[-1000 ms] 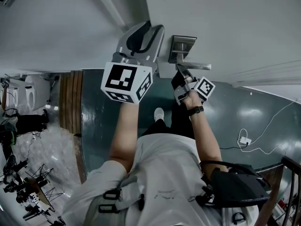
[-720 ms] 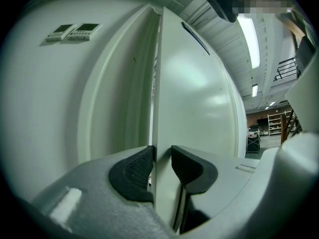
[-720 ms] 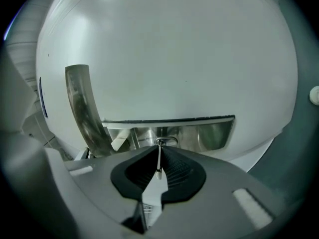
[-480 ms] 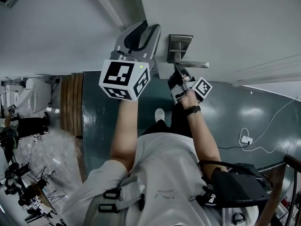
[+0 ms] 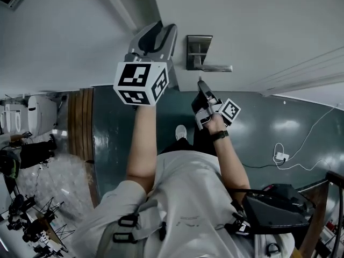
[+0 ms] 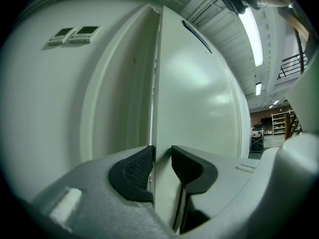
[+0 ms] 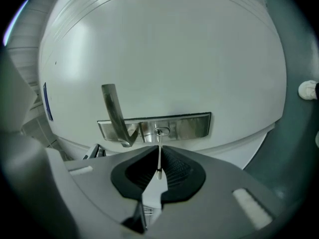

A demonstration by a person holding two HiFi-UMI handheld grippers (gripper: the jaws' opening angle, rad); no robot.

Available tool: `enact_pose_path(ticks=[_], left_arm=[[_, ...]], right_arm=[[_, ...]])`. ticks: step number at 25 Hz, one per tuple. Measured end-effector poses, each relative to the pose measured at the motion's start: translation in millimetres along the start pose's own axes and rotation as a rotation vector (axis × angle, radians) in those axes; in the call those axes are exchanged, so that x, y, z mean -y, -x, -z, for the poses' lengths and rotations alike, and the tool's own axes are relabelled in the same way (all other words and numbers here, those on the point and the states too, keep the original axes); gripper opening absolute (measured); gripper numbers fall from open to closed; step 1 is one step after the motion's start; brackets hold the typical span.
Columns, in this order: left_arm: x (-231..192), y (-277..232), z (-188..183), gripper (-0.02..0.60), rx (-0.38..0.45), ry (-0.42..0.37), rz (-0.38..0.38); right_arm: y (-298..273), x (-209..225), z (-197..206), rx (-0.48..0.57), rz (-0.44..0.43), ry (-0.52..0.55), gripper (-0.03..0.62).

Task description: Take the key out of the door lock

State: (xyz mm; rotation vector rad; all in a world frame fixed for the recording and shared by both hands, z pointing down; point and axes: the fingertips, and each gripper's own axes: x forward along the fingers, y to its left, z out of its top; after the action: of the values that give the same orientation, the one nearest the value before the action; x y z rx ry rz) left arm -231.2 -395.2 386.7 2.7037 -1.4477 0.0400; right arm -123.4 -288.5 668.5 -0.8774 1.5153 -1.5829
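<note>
A thin metal key [image 7: 159, 156] stands edge-on between the pads of my right gripper [image 7: 158, 171], which is shut on it. Its tip lines up with the keyhole [image 7: 160, 131] in the steel lock plate [image 7: 192, 126]; whether it is still inside I cannot tell. The lever handle [image 7: 114, 113] sticks out left of the keyhole. From the head view, my right gripper [image 5: 200, 85] hovers just off the lock plate [image 5: 199, 50] and handle [image 5: 215, 67]. My left gripper [image 5: 156, 34] is clamped on the white door's [image 5: 258, 26] free edge [image 6: 162, 133], one pad on each face.
The white wall [image 6: 55, 108] with two small wall panels [image 6: 75, 33] lies left of the door. On the green floor are a white cable and plug [image 5: 279, 159] at right, a wooden strip [image 5: 83, 122] and clutter [image 5: 27, 149] at left.
My right gripper has drawn back a little from the lock plate, with the key in it. The left gripper stays on the door edge.
</note>
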Motion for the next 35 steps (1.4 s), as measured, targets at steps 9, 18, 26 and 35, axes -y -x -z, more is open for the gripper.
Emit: enact_pose_path(ticks=[9,18,26,35], left_arm=[[-8,12,7,0.055,0.026,-0.005,-0.059],[43,76,32,0.006,-0.015,0.021,-0.09],[170,139,64,0.002,-0.099,0.014,-0.055],[205,204,47,0.002,0.036,0.025,-0.171]], right_arm=[[76,-67,8,-0.012,0.043,0.344,0.029],[111,-216,-25,0.012,-0.007,0.922,0.029],[172,-258,12,-0.045,-0.024,1.293,0.029],[202,-279,57,-0.052,-0.064,1.427,0.029]])
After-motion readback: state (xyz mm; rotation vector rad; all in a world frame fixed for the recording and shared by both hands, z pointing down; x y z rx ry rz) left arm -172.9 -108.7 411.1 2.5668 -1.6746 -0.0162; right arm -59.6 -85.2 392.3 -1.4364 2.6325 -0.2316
